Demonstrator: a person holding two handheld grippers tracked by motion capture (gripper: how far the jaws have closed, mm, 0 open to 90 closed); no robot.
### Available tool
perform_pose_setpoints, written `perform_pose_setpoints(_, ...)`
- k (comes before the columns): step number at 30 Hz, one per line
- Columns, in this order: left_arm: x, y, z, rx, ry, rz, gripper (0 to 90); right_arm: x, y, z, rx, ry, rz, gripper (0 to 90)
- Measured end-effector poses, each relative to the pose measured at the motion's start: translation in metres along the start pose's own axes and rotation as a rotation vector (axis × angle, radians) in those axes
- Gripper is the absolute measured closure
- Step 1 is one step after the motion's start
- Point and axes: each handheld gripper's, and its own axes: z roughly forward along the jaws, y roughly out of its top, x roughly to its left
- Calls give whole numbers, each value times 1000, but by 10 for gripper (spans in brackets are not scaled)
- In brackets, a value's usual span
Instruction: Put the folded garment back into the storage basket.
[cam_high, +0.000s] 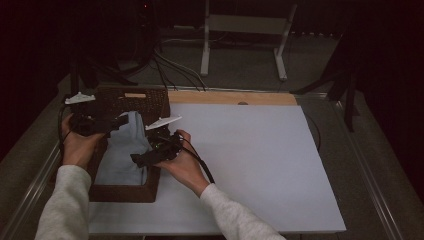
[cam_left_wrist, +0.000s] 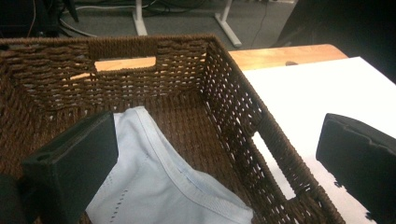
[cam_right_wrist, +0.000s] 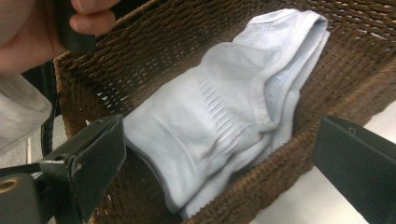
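Dim, dark-edged high view; brighter, slightly soft gripper views.

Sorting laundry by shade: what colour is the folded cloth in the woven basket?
Pale blue folded cloth, clearest in the right gripper view.

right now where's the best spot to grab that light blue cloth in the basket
Probably the raised folded end of the light blue cloth, which leans against the wall of the wicker basket and stands higher than the rest. Come from above with the right claw, which is open and already at the basket's rim, so the jaws pinch across the fold rather than dig at the floor.
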Motion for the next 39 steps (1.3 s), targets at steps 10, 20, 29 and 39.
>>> perform_pose_setpoints(10, -9, -5, 1, 7, 6, 9, 1, -12, -3, -11, -6, -29, -4, 17)
perform_pose_setpoints(20, -22, -12, 6, 14, 5, 35, 0, -27, -7, -22, -19, -58, 9, 17)
perform_pose_setpoints(29, -33, -21, 8, 25, 4, 61, 0, -43, -15, -31, -22, -83, 28, 17)
perform_pose_setpoints(39, -45, -34, 9, 20, -5, 72, 0, -56, -24, -45, -30, -109, 37, 17)
